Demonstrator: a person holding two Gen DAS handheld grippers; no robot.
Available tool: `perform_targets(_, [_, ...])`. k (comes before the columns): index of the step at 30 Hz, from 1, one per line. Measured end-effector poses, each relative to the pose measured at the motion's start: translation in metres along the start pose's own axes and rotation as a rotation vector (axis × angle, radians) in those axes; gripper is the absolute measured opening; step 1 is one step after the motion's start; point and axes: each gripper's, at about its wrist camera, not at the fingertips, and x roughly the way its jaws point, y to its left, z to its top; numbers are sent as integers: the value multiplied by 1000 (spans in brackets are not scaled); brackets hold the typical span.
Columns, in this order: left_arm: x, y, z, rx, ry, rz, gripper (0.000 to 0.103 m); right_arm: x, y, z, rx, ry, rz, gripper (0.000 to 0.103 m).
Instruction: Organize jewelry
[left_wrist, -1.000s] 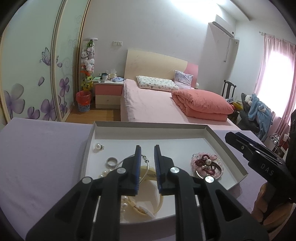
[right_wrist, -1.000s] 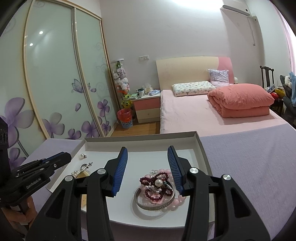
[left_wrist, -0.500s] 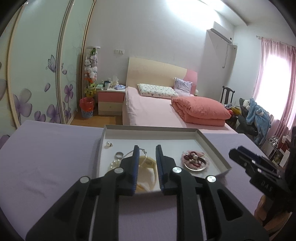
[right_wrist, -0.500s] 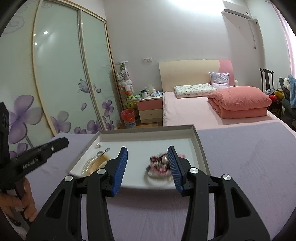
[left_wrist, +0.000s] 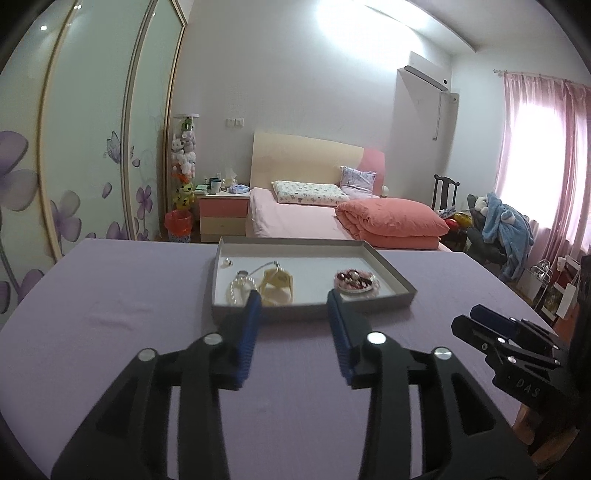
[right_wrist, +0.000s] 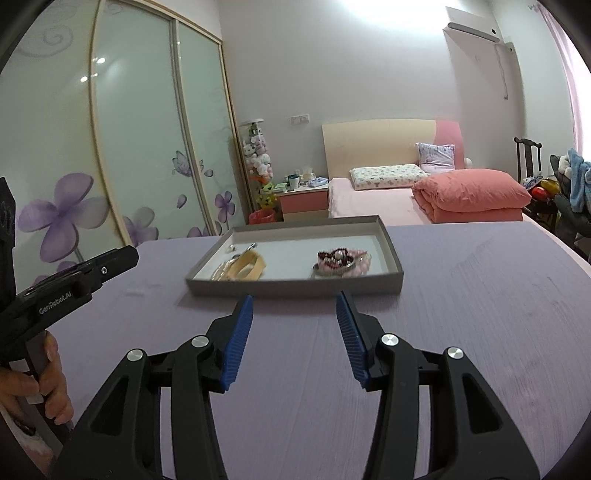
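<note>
**Jewelry tray, both grippers withdrawn: state and handling notes**

Item 1. Grey tray (right_wrist: 295, 287), shallow, open-topped, standing toward the far edge of the lilac-covered table (right_wrist: 480, 314). Near wall faces both grippers.

Item 2. Contents, left half of the tray: a pearl strand (left_wrist: 236, 290), a ring (left_wrist: 242, 274) and a pale yellow band (left_wrist: 277, 286) lying close together, partly overlapping; one small pearl piece (left_wrist: 226, 262) apart in the far left corner.

Item 3. Contents, right half of the tray: a silver bangle with dark red and pink bead bracelets (right_wrist: 341, 263) heaped on it, near the right wall.

Item 4. Left gripper (left_wrist: 293, 306): released, jaws having just been opening, nothing between them; tips over the bare cloth just short of the tray's near wall.

Item 5. Right gripper (right_wrist: 295, 306): released, empty, also short of the near wall. A hand (right_wrist: 40, 384) on the left gripper's handle shows at the left edge of the right wrist view.

Handling notes, as judgement: sorting looks largely done, two groups lying apart. If anything remains, it is probably the overlapped left cluster. Approach over the near wall from above, not through it; pinch one piece only, low and slowly, since the strand could snag the ring. Keep the other gripper clear of the tray's walls so it does not slide.
</note>
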Motion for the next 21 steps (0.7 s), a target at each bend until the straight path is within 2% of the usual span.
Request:
perform_targets(1, [-9,-2,-6,2,-5,6,43,-5,3,-3,-6,-3,-1,50])
perform_targets(6, [-39,-7,-26,23,-32,67,65,-29,8,-17,-22,-33,0,56])
perform_targets(8, [-47,-9,-32,16,-33,79,71,-37,10,-20,-26,-47,-1,59])
perform_targets(16, [-65,-7,-48,-30,-36,95,85,-52,11,-29,-23,-68,15,67])
perform_targets(19, [-69,-6,-51,-29,-37,107,90,-53,14,-33,-38,-68,15,74])
perform_targets(21, [-69,-5,-52,-27,-34,110,93,-55,16,-35,-46,-74,12,84])
